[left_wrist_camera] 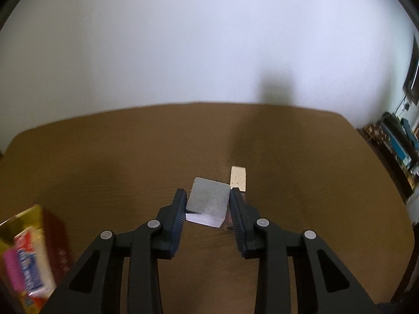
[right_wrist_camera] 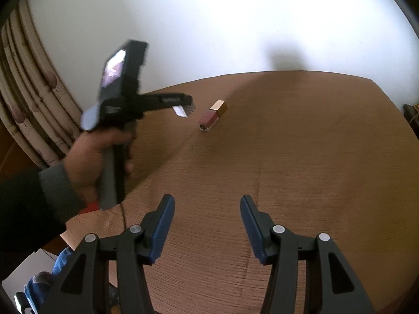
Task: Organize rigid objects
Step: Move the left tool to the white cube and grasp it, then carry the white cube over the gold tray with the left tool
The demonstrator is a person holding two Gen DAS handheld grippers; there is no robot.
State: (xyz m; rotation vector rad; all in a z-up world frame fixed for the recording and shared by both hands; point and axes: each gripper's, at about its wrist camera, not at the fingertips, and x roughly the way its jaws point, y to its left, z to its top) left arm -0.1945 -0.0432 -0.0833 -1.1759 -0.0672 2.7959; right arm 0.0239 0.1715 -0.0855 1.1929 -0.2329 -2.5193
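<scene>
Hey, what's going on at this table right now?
A person is tidying small items on a wooden table with two handheld grippers. The left gripper is shut on a small white block, right beside a pink bottle with a gold cap lying on its side. The right gripper hangs open and empty.

— What sort of place is this?

— A home, most likely a living room or bedroom. Pleated cream curtains printed with small mauve balloon shapes hang at the left, against a plain white wall.

— Anything else?

— The tabletop is a brown wood-grain piece with rounded corners, pushed up to that wall like household furniture. At the far right a dark flat screen hangs on the wall above a cluttered low shelf.

— And the small things?

— A nail-polish bottle with a gold cap, and bright retail boxes at the tabletop's edge: everyday domestic goods.
</scene>
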